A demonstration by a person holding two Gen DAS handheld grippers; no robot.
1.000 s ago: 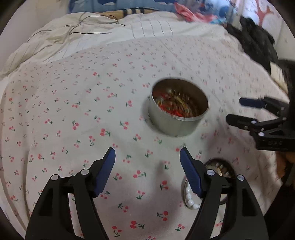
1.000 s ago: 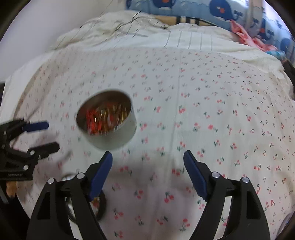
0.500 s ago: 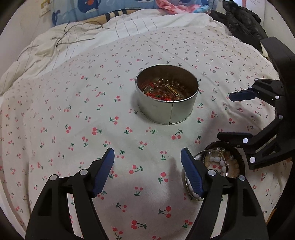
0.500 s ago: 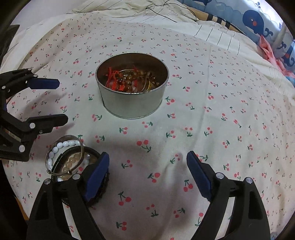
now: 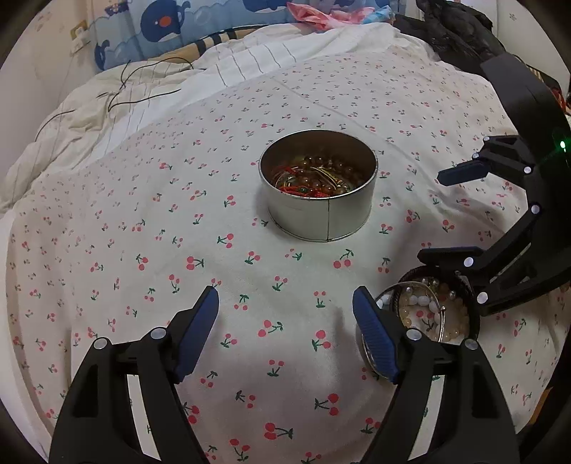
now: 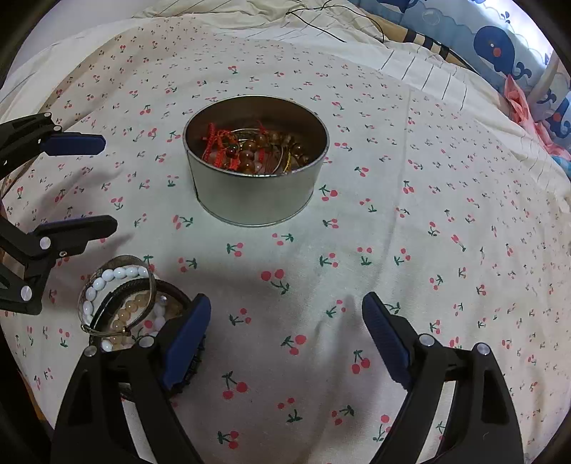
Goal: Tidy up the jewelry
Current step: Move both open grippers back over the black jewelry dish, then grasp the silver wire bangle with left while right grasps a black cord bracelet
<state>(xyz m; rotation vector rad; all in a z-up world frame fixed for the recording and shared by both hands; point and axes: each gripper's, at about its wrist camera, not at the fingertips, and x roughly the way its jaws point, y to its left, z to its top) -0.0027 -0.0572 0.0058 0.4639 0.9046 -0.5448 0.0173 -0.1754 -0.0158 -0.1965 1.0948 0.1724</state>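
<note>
A round metal tin (image 5: 332, 214) stands on the cherry-print sheet and shows again in the right wrist view (image 6: 249, 192). It holds brown beads and red cord. A pile of bracelets (image 5: 428, 314), with white beads, amber beads and a silver bangle, lies in front of the tin between the two grippers; it shows in the right wrist view (image 6: 121, 303). My left gripper (image 5: 285, 328) is open and empty, left of the pile. My right gripper (image 6: 285, 335) is open and empty, right of the pile. Each gripper shows in the other's view, the right (image 5: 442, 214) and the left (image 6: 103, 182).
The cherry-print sheet (image 5: 178, 221) covers a bed. A striped cream quilt (image 5: 150, 96) with a thin black cable (image 5: 142, 85) lies behind it. A whale-print pillow (image 6: 499, 50) and pink cloth (image 6: 524, 107) are at the back. Dark clothing (image 5: 460, 32) lies far right.
Both grippers have drawn back and tilted down, so the tin sits more central and the bracelet pile has come into view. Both stay open.
</note>
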